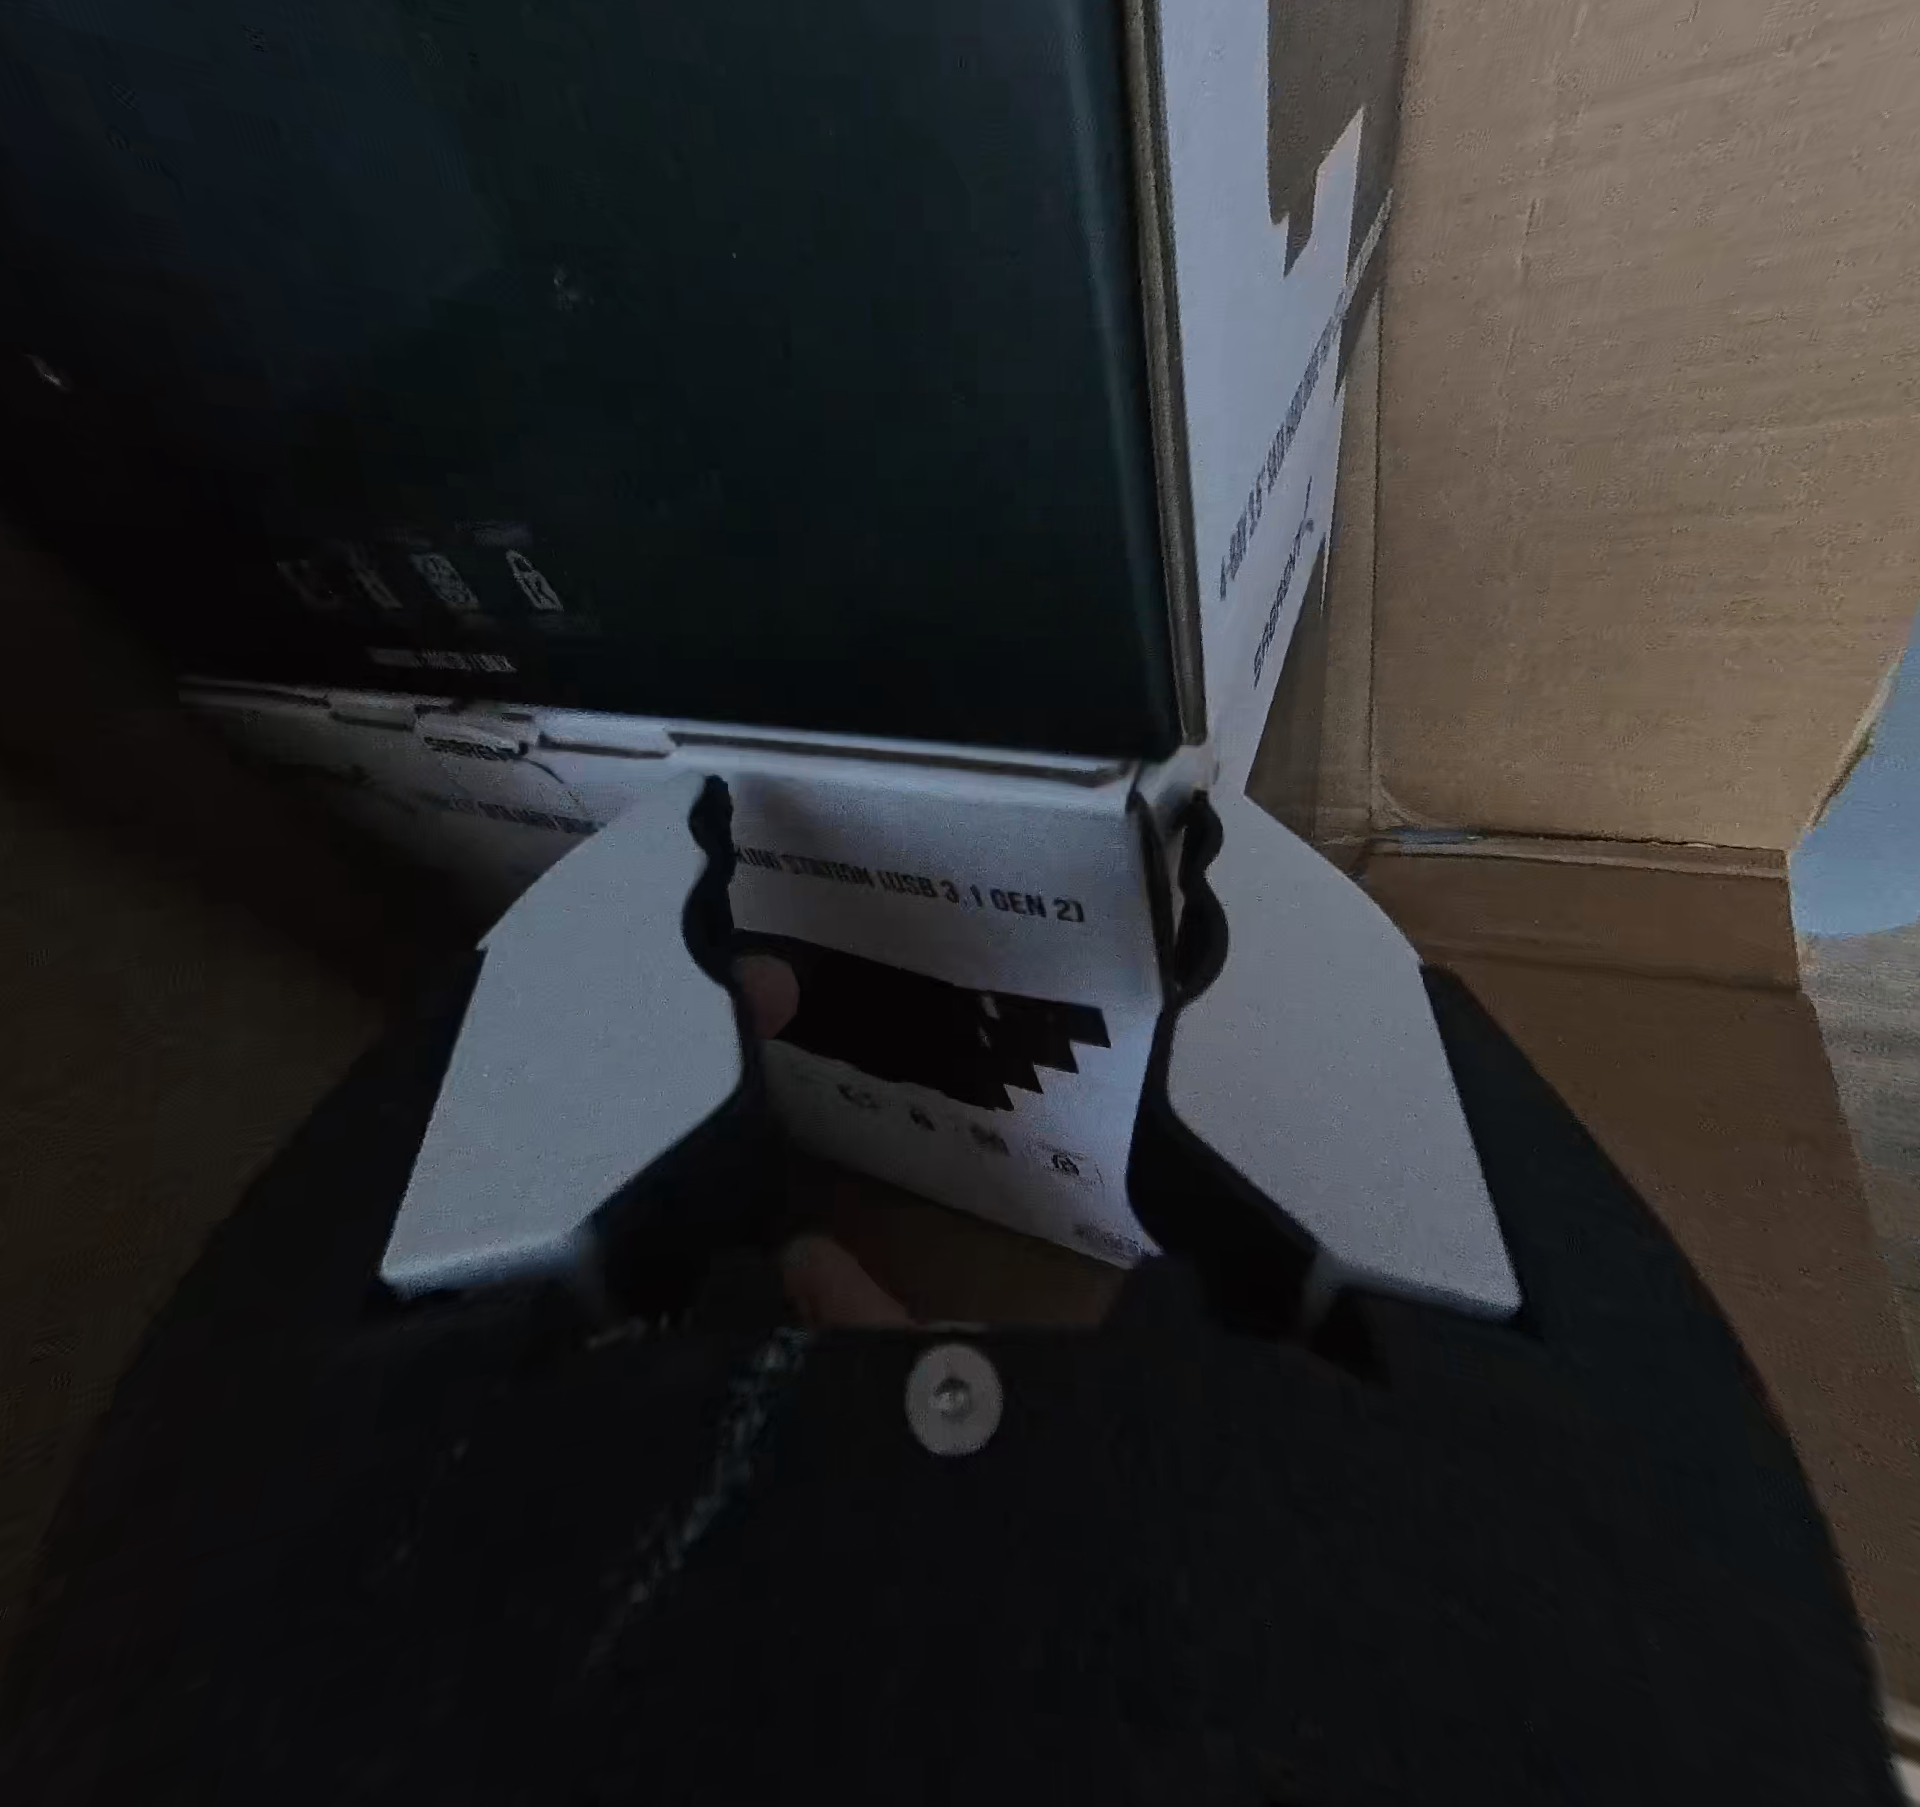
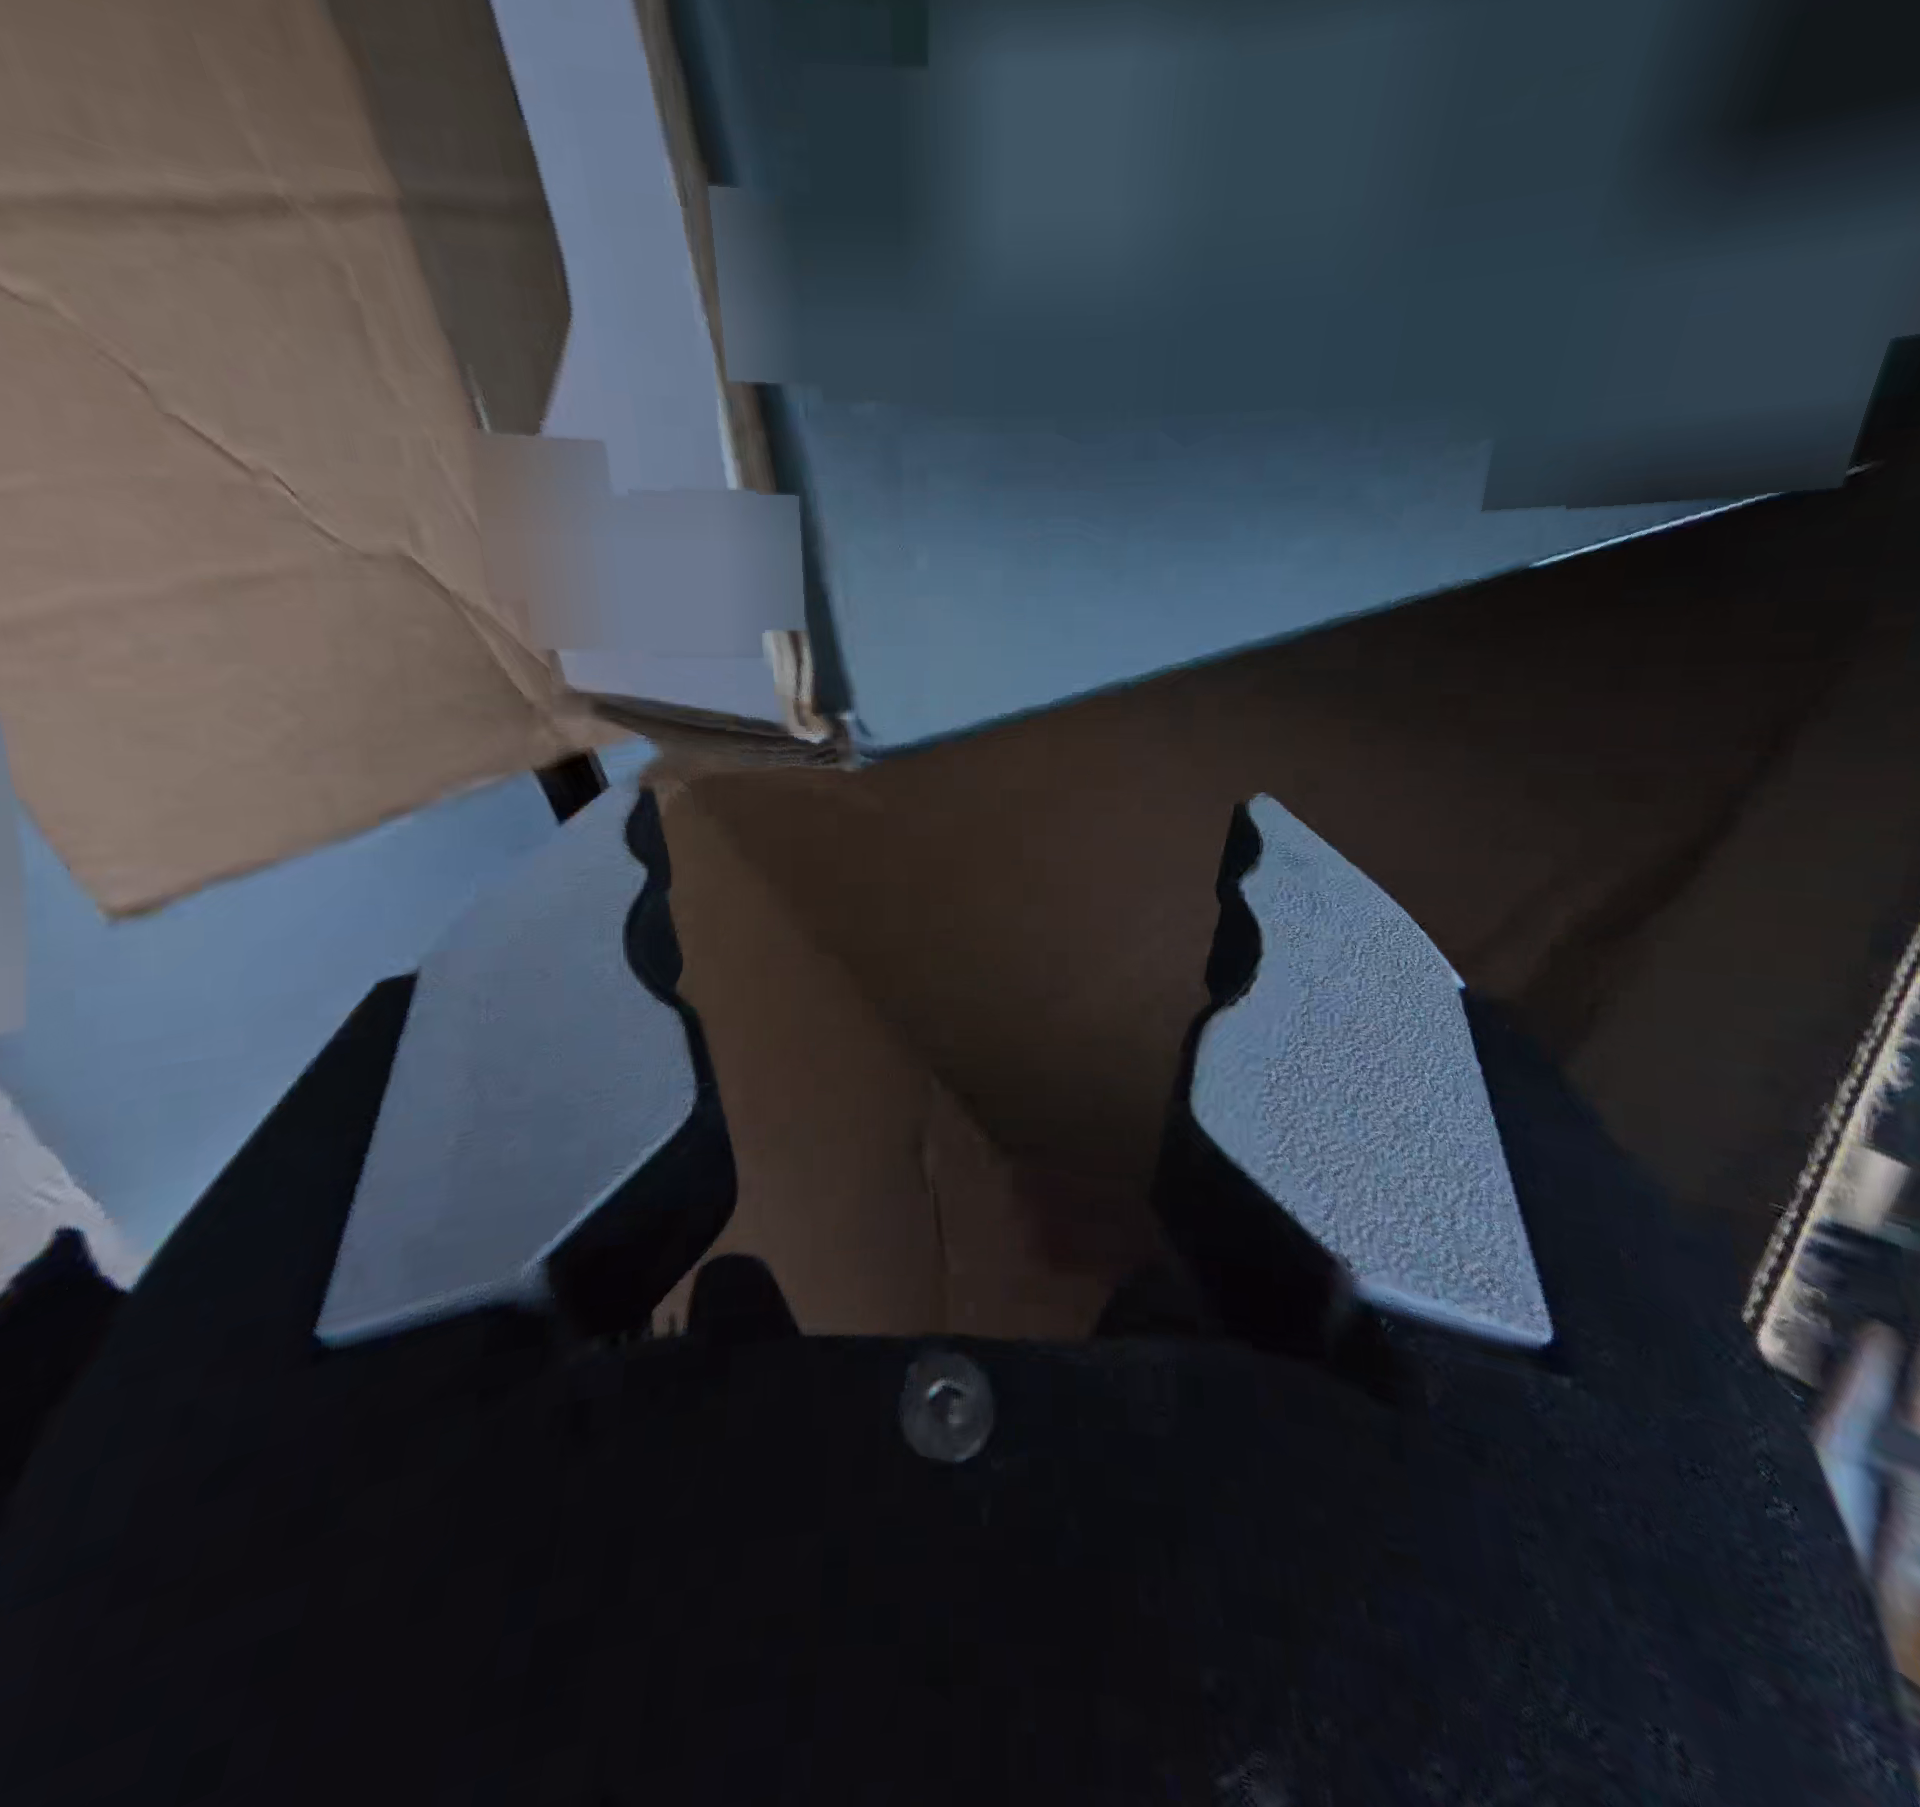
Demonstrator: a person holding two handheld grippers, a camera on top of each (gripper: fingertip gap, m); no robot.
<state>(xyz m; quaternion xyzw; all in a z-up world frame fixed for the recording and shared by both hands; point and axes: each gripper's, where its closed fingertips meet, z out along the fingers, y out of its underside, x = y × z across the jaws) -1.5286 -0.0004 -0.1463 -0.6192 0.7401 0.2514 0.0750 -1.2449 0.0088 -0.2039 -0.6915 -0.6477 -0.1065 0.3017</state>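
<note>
- Left gripper [image 1: 951, 822]: jaws are seen set around the near white end of a product box [image 1: 623, 303], one finger on each side of that end face. The right-hand finger sits at the box's corner edge; contact looks likely, so the jaws are judged clamped on the box end, though the pad contact itself is partly hidden.
- The product box has a dark, glossy broad face and white narrow sides. Its long axis runs straight away from the left jaws, upward in the left wrist view.
- The box sits inside a brown cardboard carton [image 1: 1662, 407], close against the carton's right wall; a carton flap edge is seen low on the right.
- Right gripper [image 2: 940, 812]: jaws are spread apart with nothing between them; only the brown carton interior [image 2: 1039, 926] shows through the gap.
- In the right wrist view, a corner of the dark-faced box [image 2: 1143, 562] lies just ahead of and above the fingertips, not touching them. A creased carton flap [image 2: 208, 407] is seen to the left.
- The left gripper is the one on the box; the right is near but apart from it.
- Writing: black printed lettering, small icon marks and a black stepped graphic are carried on the white end and side faces. Parts of the right view are blurred over.
- A striped dark object at the right edge cannot be identified.
</note>
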